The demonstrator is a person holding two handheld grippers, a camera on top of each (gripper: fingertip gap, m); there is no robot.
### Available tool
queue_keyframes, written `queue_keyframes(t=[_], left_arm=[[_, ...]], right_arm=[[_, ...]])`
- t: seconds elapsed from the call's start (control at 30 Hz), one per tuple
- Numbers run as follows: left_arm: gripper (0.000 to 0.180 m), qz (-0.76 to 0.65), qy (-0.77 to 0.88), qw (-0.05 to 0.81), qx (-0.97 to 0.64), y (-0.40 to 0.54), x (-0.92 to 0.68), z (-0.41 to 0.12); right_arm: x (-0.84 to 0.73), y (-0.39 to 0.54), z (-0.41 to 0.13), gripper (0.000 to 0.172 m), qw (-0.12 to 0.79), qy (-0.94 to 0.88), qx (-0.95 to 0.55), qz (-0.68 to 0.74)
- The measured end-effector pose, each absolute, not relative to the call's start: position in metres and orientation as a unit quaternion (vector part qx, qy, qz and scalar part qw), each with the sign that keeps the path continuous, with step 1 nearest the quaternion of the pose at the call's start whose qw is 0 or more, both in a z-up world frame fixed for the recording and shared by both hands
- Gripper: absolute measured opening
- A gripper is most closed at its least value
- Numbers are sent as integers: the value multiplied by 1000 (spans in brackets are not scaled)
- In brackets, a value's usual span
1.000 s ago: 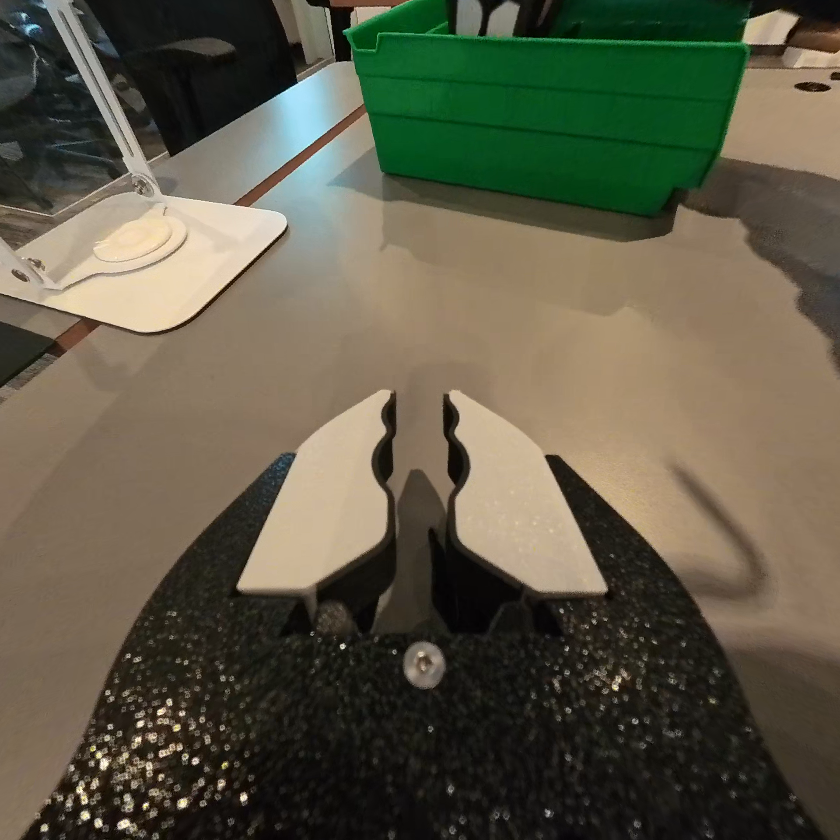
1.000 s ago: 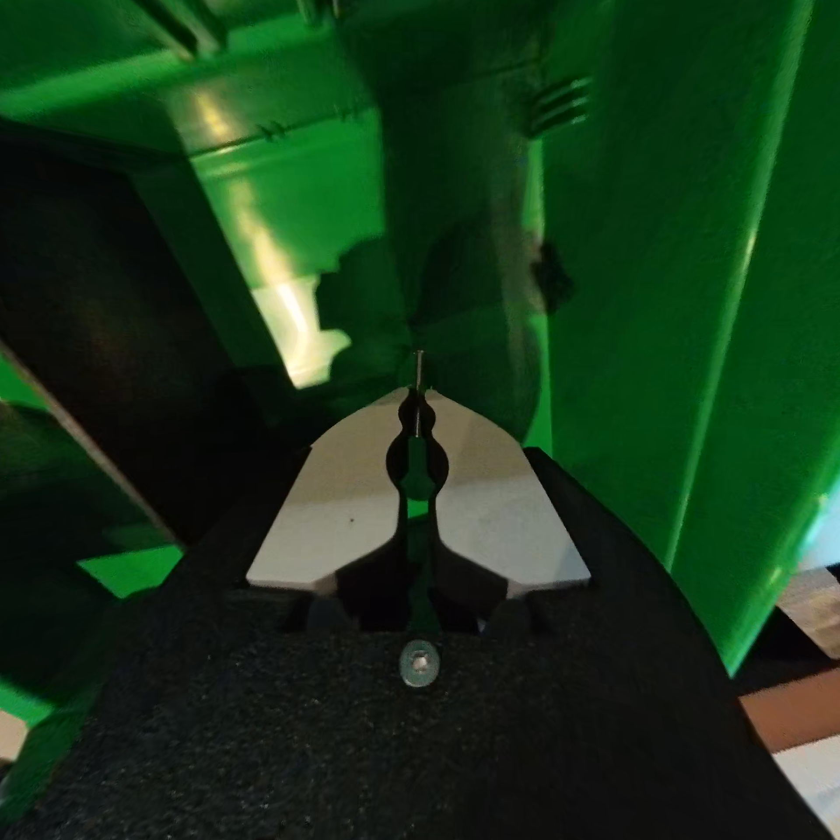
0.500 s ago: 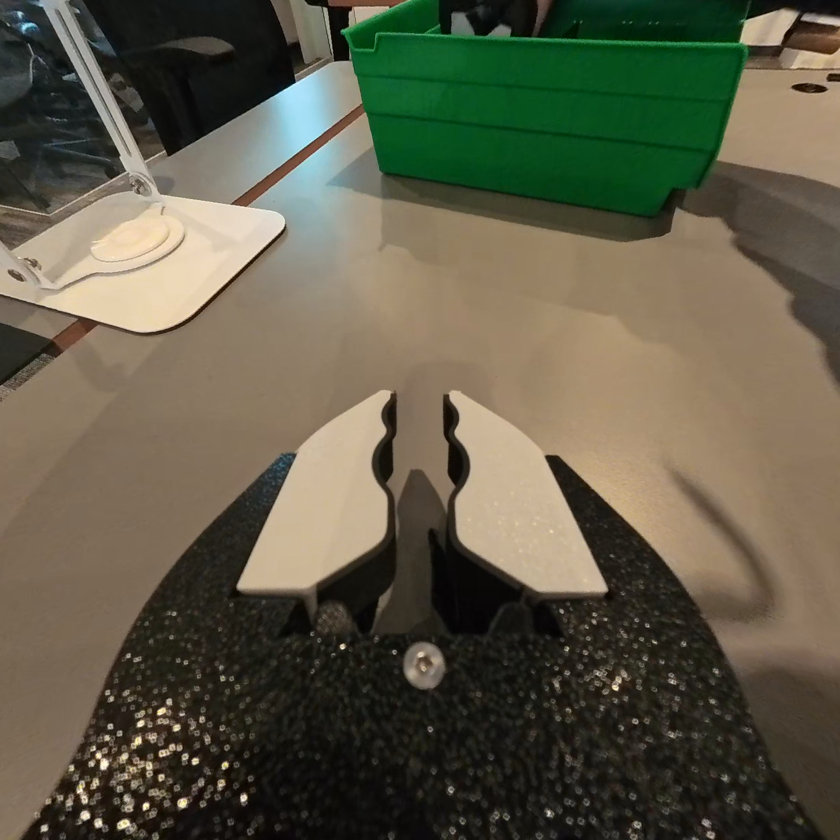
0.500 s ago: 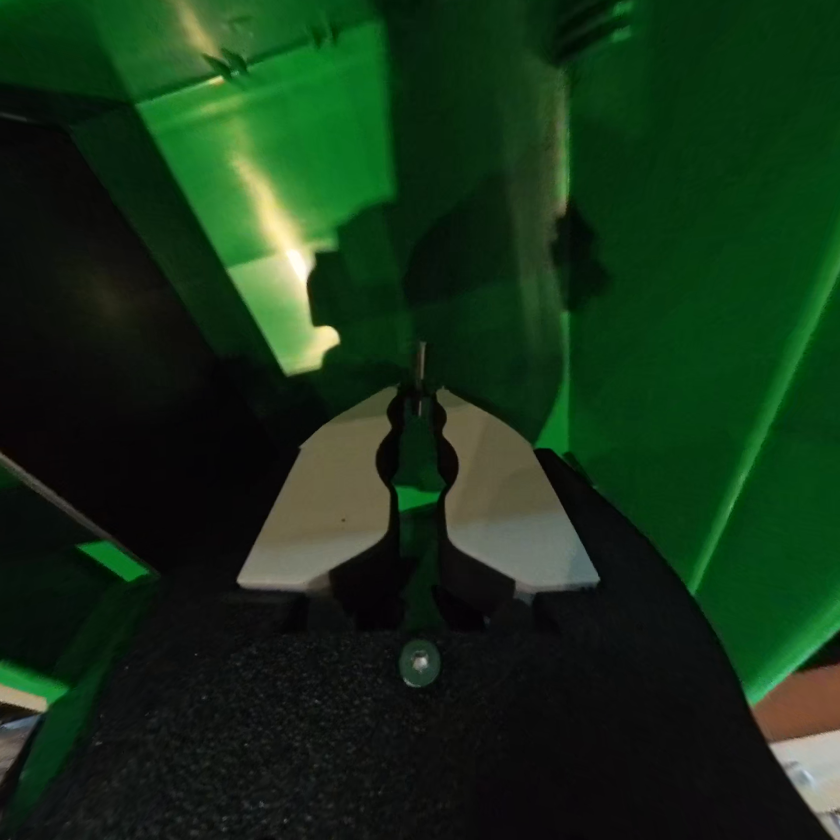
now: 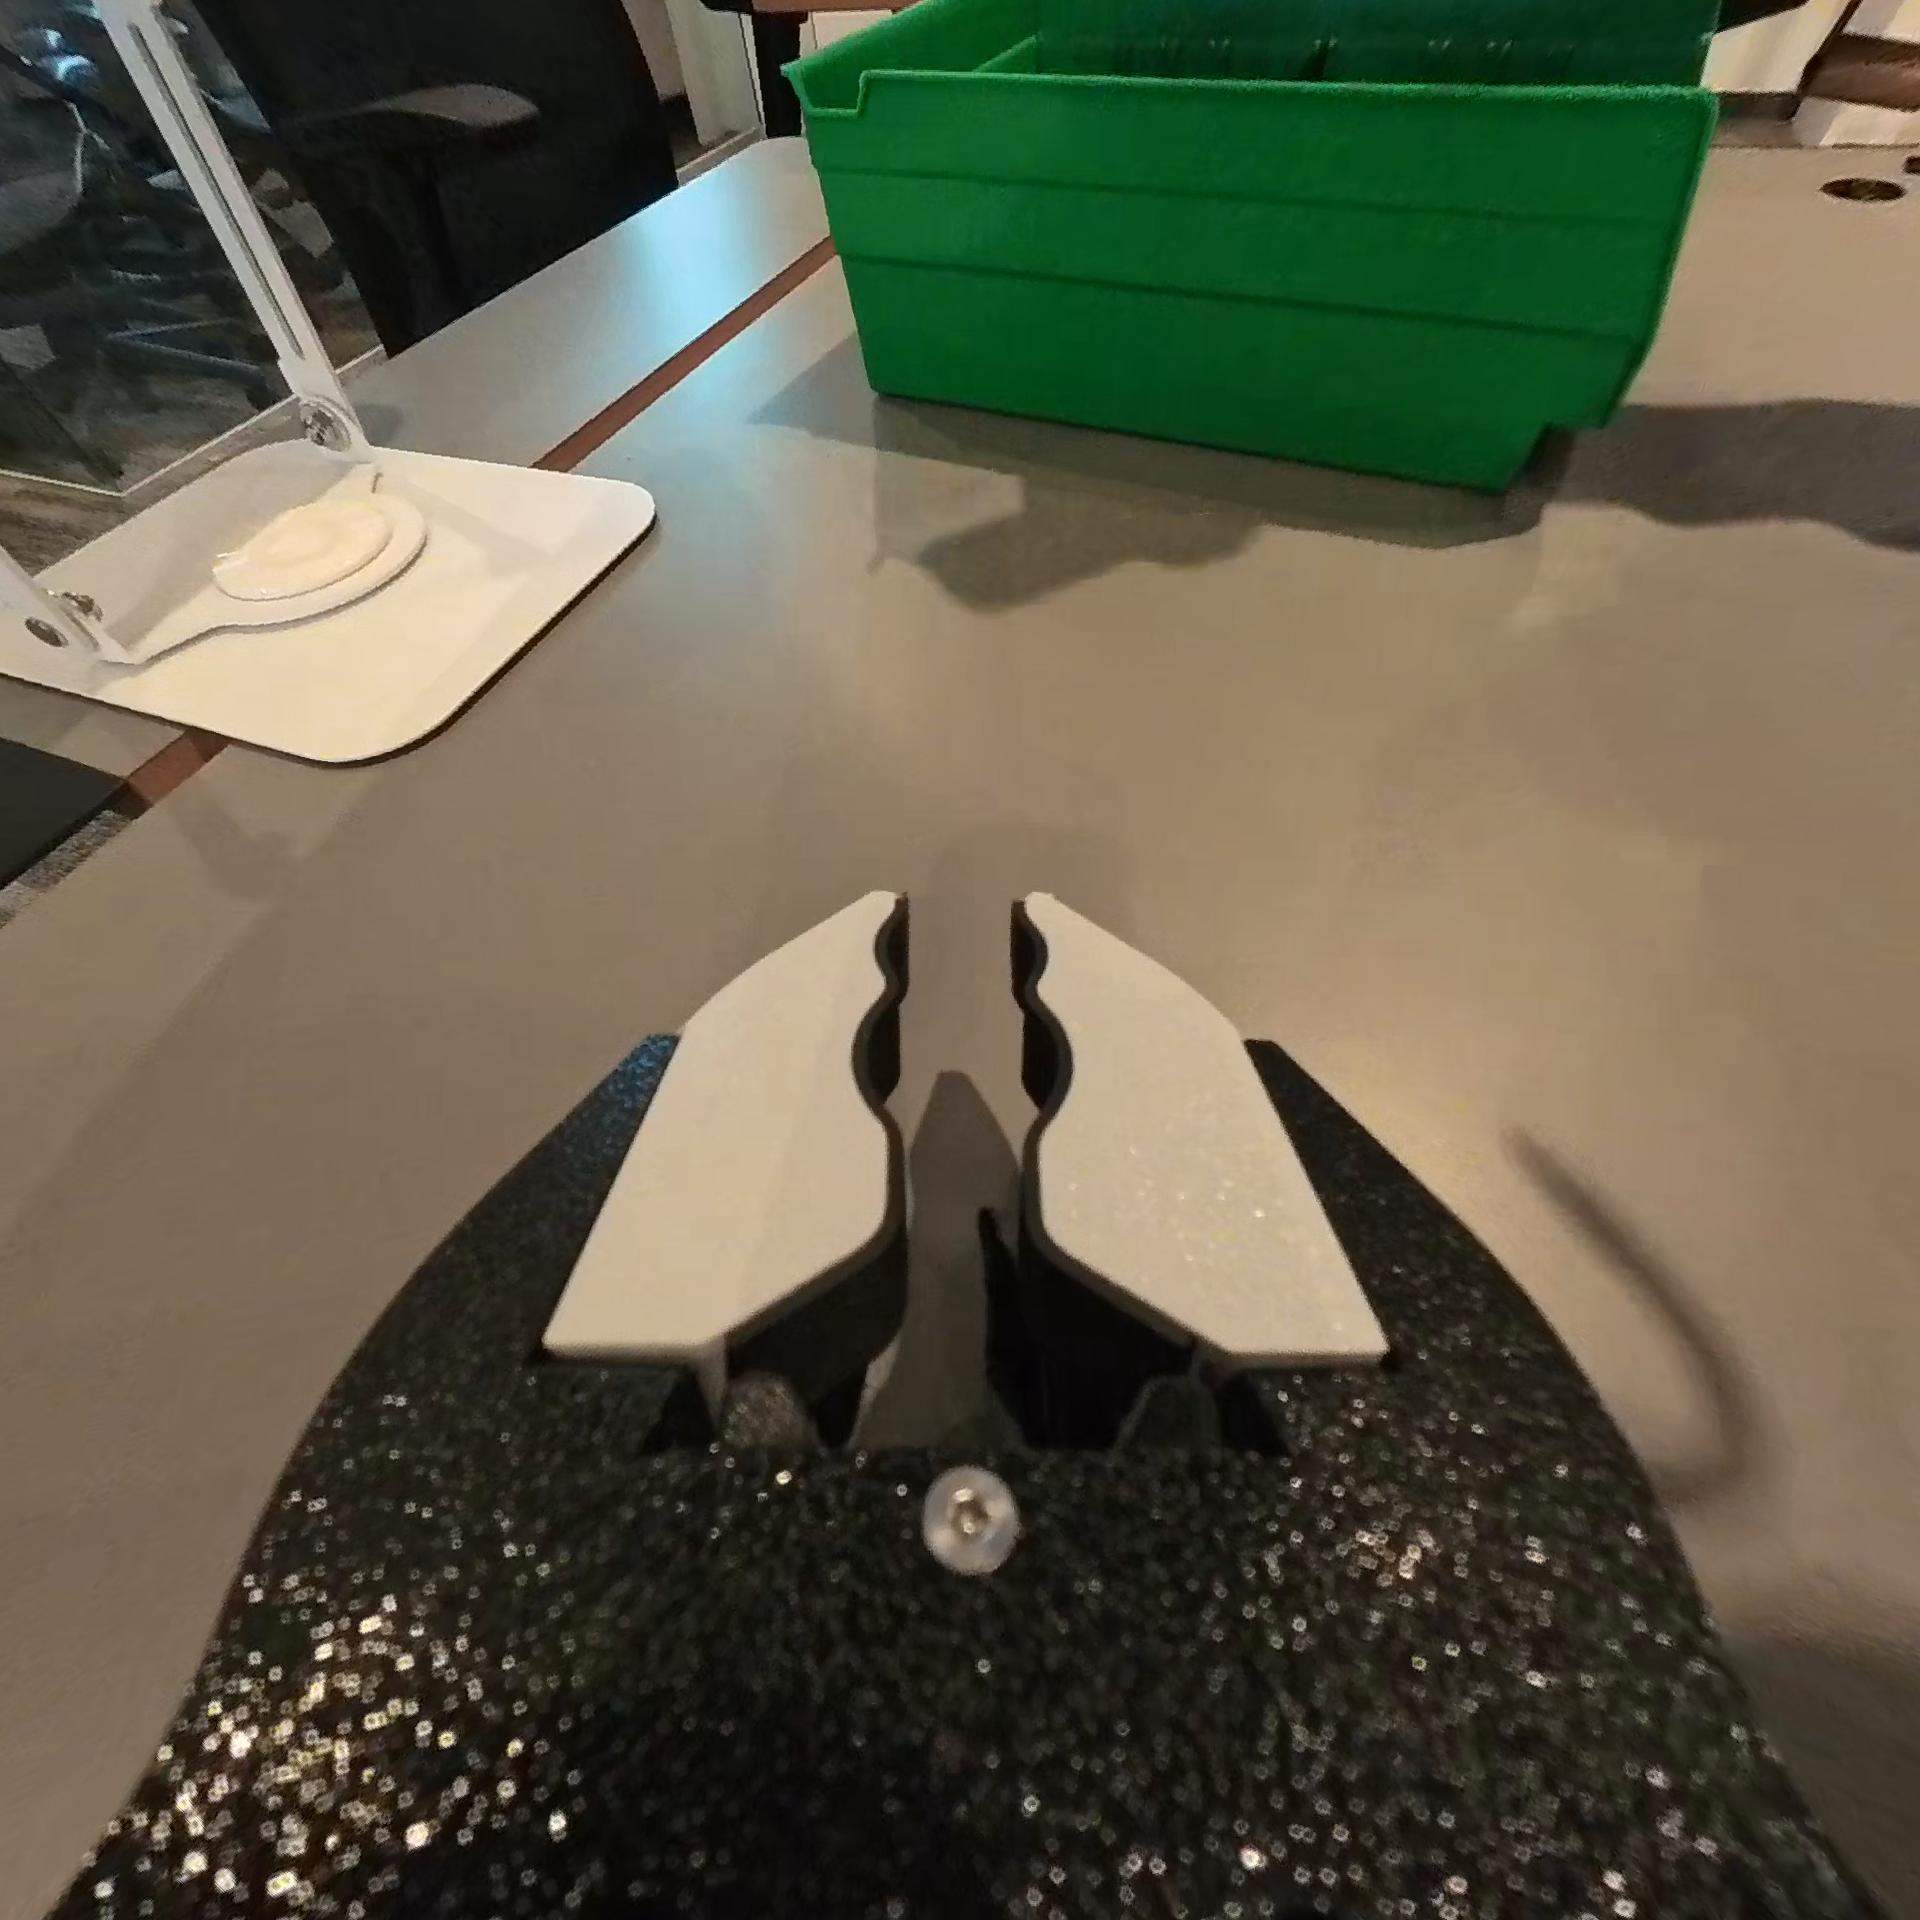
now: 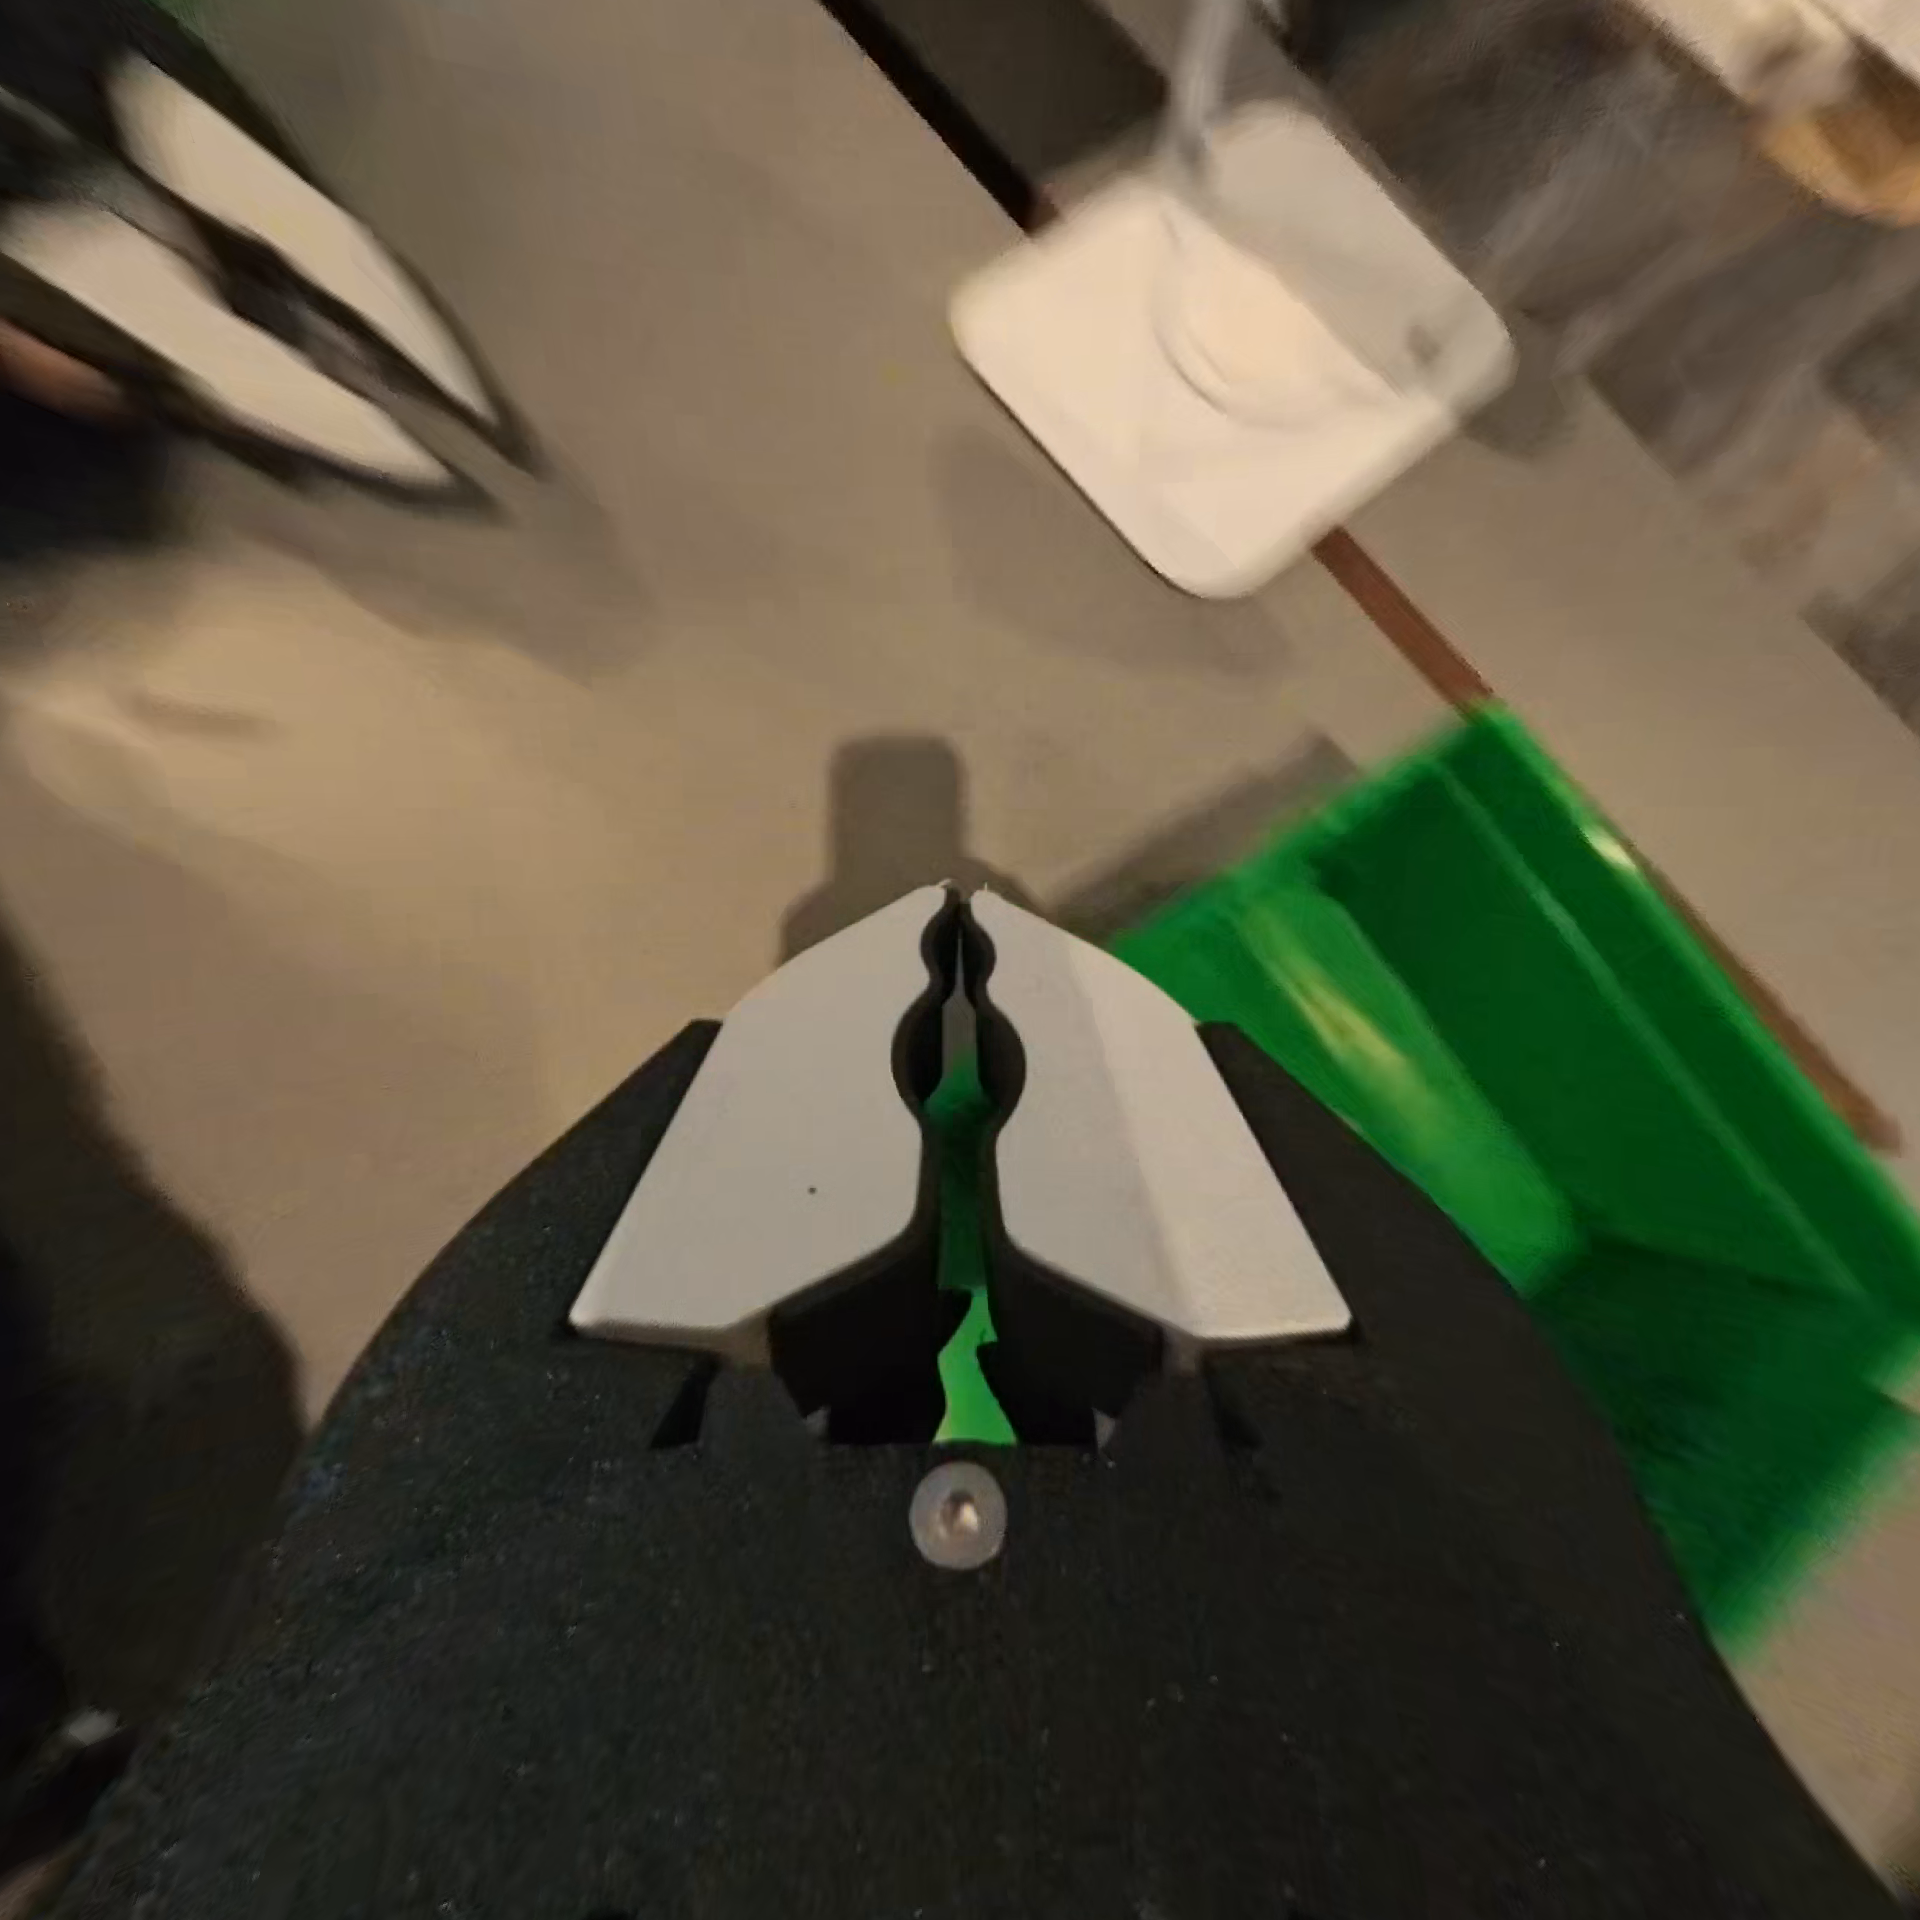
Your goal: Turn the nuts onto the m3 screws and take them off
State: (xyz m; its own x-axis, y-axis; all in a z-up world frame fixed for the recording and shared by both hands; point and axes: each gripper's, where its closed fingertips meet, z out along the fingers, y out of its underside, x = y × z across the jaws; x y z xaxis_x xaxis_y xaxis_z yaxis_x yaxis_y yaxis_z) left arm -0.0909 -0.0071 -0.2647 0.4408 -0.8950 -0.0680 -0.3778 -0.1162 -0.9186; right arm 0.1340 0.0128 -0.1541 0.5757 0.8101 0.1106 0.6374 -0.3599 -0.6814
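Observation:
My left gripper (image 5: pixel 959 904) hovers low over the grey table (image 5: pixel 1299 790). Its jaws stand apart with nothing between them. The green bin (image 5: pixel 1247 260) stands ahead of it at the back. My right gripper (image 6: pixel 961 891) is outside the bin (image 6: pixel 1538 1049), above the table, with its fingertips (image 6: pixel 883 966) closed together. No screw shows past its tips, and I cannot tell whether anything sits between its pads. The right wrist view is blurred by motion. The left gripper also shows in it at the upper left (image 6: pixel 473 452). No nut is in view.
A white stand base (image 5: pixel 343 623) with an upright arm sits at the table's left edge and also shows in the right wrist view (image 6: pixel 1226 374). A round cable hole (image 5: pixel 1884 187) is at the far right. Dark chairs stand beyond the table. The gap from one gripper's tips to the other's is roughly 25 centimetres. My left gripper is the nearer one to the white stand base (image 5: pixel 343 623): about 25 centimetres, against 35 centimetres. Look for it in the right wrist view (image 6: pixel 1149 343) too.
My right gripper, shut on a thin screw inside the bin, loosened, shut again and swung out over the table. The screw no longer shows past its tips. The left gripper stayed put.

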Motion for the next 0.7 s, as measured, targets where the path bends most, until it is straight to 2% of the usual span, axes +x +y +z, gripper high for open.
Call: queue_keyframes(t=[0.13,0.27,0.47,0.7], left_arm=[[16,-265,455,486,-697,-7,-91,-264],[9,-258,453,485,-702,-5,-91,-266],[3,-243,457,489,-702,-4,-91,-267],[2,-251,450,495,-699,-3,-91,-264]], right_arm=[[34,-67,-154,0,361,-466,-752,295],[-18,-60,-174,0,436,-426,-705,363],[-41,-13,-214,0,541,-342,-686,347],[-44,-12,-214,0,644,-334,-634,266]])
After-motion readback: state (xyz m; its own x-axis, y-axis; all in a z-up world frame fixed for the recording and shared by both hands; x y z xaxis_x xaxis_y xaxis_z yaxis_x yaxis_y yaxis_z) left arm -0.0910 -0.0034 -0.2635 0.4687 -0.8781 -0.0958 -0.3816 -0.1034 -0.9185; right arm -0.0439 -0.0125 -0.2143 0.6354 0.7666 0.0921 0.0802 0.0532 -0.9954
